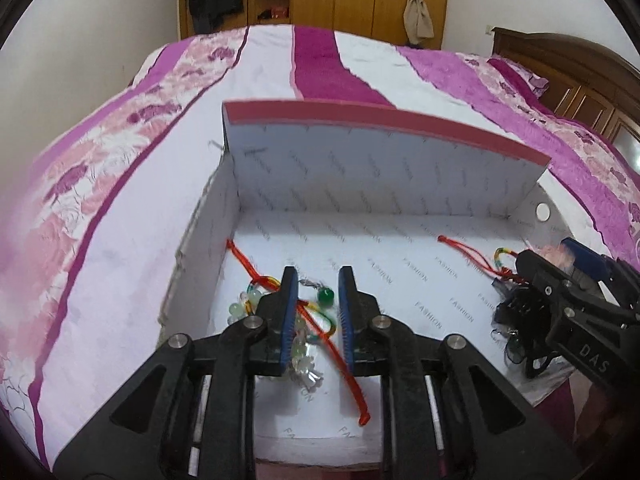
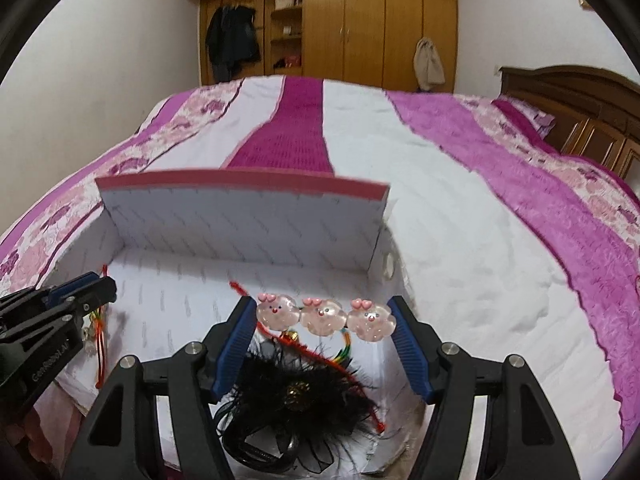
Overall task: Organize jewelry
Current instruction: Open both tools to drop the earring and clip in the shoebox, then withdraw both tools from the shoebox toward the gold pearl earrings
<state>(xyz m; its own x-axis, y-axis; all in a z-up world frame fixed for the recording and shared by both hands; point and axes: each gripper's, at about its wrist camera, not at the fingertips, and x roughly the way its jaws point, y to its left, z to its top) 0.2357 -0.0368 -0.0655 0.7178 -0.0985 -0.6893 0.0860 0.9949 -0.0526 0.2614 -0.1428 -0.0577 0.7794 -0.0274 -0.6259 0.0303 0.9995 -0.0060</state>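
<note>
The right gripper has its jaws clamped end to end on a pink piggy hair clip, held just above a black feathery hairpiece inside the white box. The left gripper hangs part open over a beaded bracelet with red cord, box sitting on the purple bedspread.

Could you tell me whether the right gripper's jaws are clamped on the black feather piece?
No, the right gripper holds the pink piggy clip; the black feather piece lies below.

Dim even indoor light, soft shadows, slight motion blur, fisheye-bent edges, dark corners
</note>
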